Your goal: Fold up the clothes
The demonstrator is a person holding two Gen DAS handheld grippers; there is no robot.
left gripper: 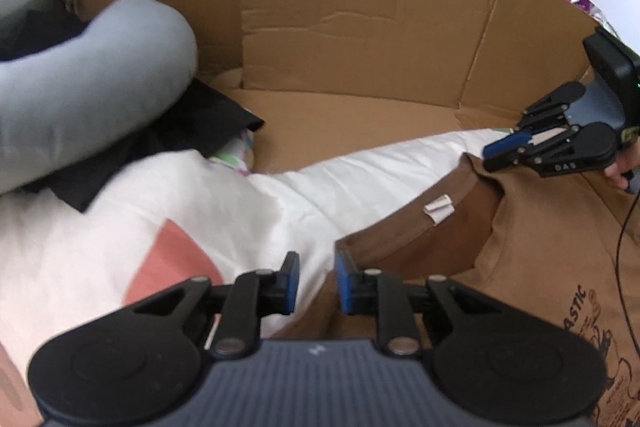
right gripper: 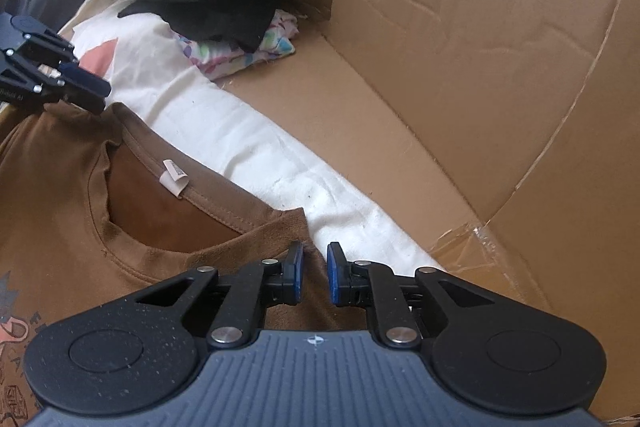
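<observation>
Brown T-shirt lies flat on white bedding; left gripper and right gripper jaws slightly parted, gripping nothing.

The left gripper, jaws slightly apart and gripping nothing, hangs over the brown T-shirt's shoulder edge on a white sheet. The right gripper sits at the far shoulder. Cardboard walls the back.
</observation>
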